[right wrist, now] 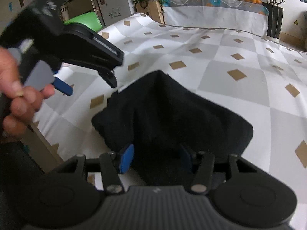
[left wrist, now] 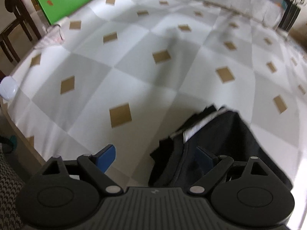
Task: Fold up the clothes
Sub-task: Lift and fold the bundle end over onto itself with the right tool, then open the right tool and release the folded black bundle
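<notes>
both hand-held grippers apart: left (left wrist: 155, 158), right (right wrist: 156, 158) w/ black garment (right wrist: 172, 115) between fingers.

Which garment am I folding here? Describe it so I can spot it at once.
Start from the tablecloth, white and grey checks with tan diamonds. At its near edge, right in front of both cameras, lies a black garment in a rumpled heap. It is the only dark cloth on the table, with a white strip showing at one fold.
</notes>
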Action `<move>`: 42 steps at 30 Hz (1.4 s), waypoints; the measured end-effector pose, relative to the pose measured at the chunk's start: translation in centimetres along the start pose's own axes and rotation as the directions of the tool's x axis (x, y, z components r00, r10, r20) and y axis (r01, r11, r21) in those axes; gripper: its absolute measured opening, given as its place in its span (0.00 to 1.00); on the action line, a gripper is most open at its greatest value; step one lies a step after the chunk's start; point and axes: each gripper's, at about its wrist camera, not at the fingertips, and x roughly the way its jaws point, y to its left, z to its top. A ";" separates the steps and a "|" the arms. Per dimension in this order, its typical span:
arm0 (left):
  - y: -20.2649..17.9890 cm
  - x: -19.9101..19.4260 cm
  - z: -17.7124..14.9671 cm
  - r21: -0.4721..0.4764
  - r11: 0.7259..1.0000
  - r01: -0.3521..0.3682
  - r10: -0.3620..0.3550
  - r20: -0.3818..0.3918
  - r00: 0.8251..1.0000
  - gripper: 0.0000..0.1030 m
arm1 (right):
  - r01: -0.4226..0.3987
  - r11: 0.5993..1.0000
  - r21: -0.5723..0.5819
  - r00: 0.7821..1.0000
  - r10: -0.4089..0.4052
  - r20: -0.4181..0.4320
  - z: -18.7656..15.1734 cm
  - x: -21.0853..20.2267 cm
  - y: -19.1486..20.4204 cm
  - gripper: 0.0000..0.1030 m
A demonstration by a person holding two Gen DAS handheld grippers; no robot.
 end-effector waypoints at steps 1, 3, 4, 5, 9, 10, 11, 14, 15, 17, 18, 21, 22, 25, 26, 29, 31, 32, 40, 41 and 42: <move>-0.5 0.8 -0.3 0.015 1.000 -0.008 0.008 -0.024 1.000 0.87 | 0.010 1.000 -0.008 1.000 -0.010 -0.005 -0.2 0.2 0.0 0.50; -1.6 1.9 -0.8 0.050 0.999 -0.022 0.025 -0.055 0.998 0.87 | 0.034 0.999 -0.010 0.999 -0.034 -0.034 -0.6 1.1 -0.6 0.50; -2.2 2.6 -1.2 0.073 0.997 -0.035 0.040 -0.069 0.997 0.87 | 0.046 0.999 -0.011 0.998 -0.046 -0.049 -0.8 1.5 -0.9 0.50; -2.6 3.1 -1.6 0.091 0.995 -0.045 0.052 -0.078 0.996 0.87 | 0.058 0.998 -0.011 0.996 -0.058 -0.064 -0.9 2.0 -1.3 0.50; -3.4 4.1 -2.4 0.100 0.994 -0.049 0.058 -0.092 0.994 0.89 | 0.067 0.998 -0.016 0.994 -0.068 -0.083 -1.3 2.1 -2.7 0.50; -3.6 4.0 -2.4 0.106 0.994 -0.040 0.050 -0.095 0.994 0.89 | 0.072 0.997 -0.024 0.994 -0.074 -0.086 -1.3 2.1 -3.0 0.50; -3.9 4.0 -2.6 0.111 0.993 -0.028 0.039 -0.099 0.994 0.89 | 0.086 0.996 -0.029 0.992 -0.089 -0.094 -1.2 2.0 -3.3 0.50; -4.8 3.8 -3.4 0.152 0.988 0.013 0.004 -0.109 0.994 0.90 | 0.134 0.990 -0.046 0.983 -0.139 -0.117 -1.0 1.9 -4.3 0.50; -5.2 3.7 -3.6 0.162 0.987 0.022 -0.004 -0.110 0.994 0.90 | 0.144 0.989 -0.038 0.981 -0.148 -0.124 -1.0 1.8 -4.9 0.50; -5.7 3.5 -4.1 0.180 0.983 0.038 -0.017 -0.113 0.993 0.90 | 0.174 0.984 -0.019 0.975 -0.175 -0.139 -0.9 1.6 -6.0 0.50; -6.1 3.4 -4.4 0.188 0.981 0.047 -0.025 -0.117 0.993 0.91 | 0.197 0.980 -0.006 0.969 -0.195 -0.153 -0.9 1.4 -6.6 0.51; -7.3 3.0 -5.3 0.227 0.970 0.084 -0.056 -0.128 0.990 0.91 | 0.246 0.968 0.046 0.952 -0.233 -0.199 -0.9 1.1 -8.7 0.56; -7.8 2.9 -5.7 0.245 0.965 0.098 -0.067 -0.132 0.989 0.91 | 0.256 0.965 0.063 0.948 -0.238 -0.210 -0.9 0.9 -9.4 0.58; -9.6 2.3 -6.9 0.317 0.938 0.139 -0.100 -0.136 0.986 0.91 | 0.284 0.952 0.113 0.938 -0.252 -0.237 -1.1 0.3 -11.1 0.60; -10.2 2.1 -7.4 0.345 0.927 0.151 -0.110 -0.136 0.985 0.91 | 0.296 0.945 0.139 0.934 -0.256 -0.248 -1.2 0.1 -11.7 0.60; -12.0 1.4 -8.5 0.419 0.893 0.164 -0.124 -0.120 0.985 0.91 | 0.335 0.921 0.201 0.922 -0.276 -0.273 -1.4 -0.6 -13.1 0.60; -12.4 1.0 -8.9 0.432 0.888 0.160 -0.124 -0.111 0.986 0.91 | 0.349 0.913 0.211 0.917 -0.287 -0.275 -1.3 -1.3 -13.4 0.61; -12.5 0.8 -8.9 0.429 0.889 0.158 -0.122 -0.111 0.986 0.91 | 0.358 0.909 0.211 0.915 -0.298 -0.270 -1.2 -1.8 -13.3 0.61; -11.0 -1.7 -9.7 0.379 0.908 0.181 -0.161 -0.085 0.983 0.91 | 0.417 0.883 0.214 0.902 -0.373 -0.219 -0.8 -6.5 -11.7 0.71; -10.7 -2.0 -10.1 0.373 0.910 0.183 -0.165 -0.079 0.983 0.91 | 0.418 0.884 0.210 0.901 -0.373 -0.221 -0.6 -6.8 -11.5 0.71; -10.4 -2.4 -10.4 0.368 0.911 0.184 -0.169 -0.073 0.983 0.91 | 0.416 0.885 0.207 0.901 -0.371 -0.224 -0.4 -7.1 -11.4 0.71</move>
